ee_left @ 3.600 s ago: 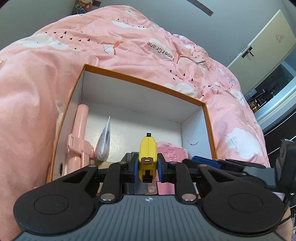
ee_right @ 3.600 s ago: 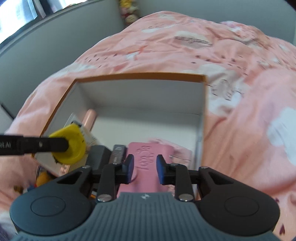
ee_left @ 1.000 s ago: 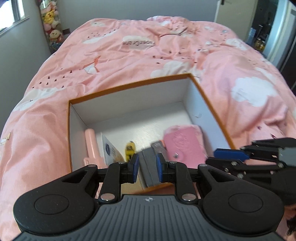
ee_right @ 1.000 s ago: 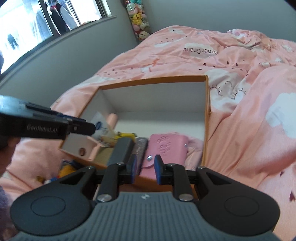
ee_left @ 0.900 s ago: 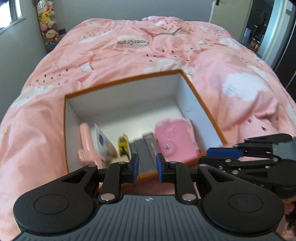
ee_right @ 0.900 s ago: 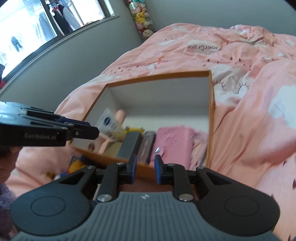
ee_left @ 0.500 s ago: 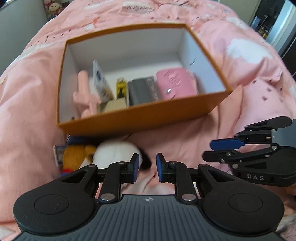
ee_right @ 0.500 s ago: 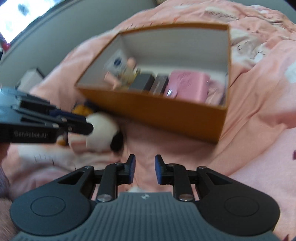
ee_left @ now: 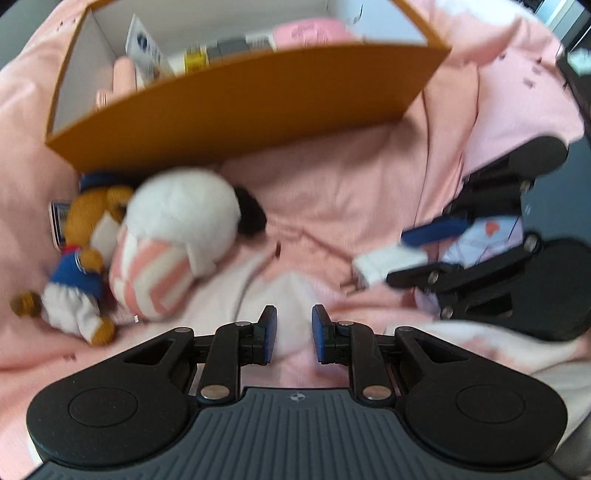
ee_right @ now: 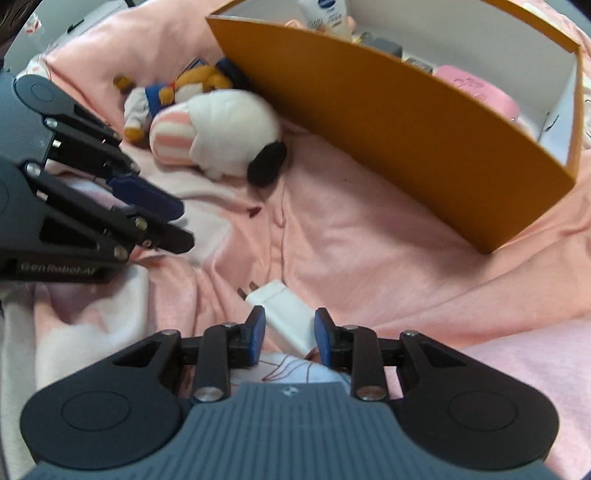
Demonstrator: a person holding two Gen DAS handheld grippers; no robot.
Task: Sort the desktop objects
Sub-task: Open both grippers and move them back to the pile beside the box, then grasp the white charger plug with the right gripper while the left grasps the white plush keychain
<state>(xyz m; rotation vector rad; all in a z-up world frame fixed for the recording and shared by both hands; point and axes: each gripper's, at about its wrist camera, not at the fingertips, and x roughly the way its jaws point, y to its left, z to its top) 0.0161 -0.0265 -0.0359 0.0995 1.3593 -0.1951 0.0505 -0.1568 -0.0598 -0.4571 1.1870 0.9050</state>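
Observation:
An orange box sits on the pink duvet and holds a pink case, a cream tube and other small items. A white plush and a brown doll lie outside its near wall. A white charger plug lies on the duvet between the pads of my right gripper, which is open around it. My left gripper is open and empty over the duvet, right of the plush.
The pink duvet is soft and creased all around. A small card or packet lies partly under the brown doll. A printed white fabric patch lies under my right gripper.
Both grippers have pulled back from the box and dropped low over the duvet. My right gripper now straddles the white charger plug. The left gripper, earlier shut on a yellow item, is empty.

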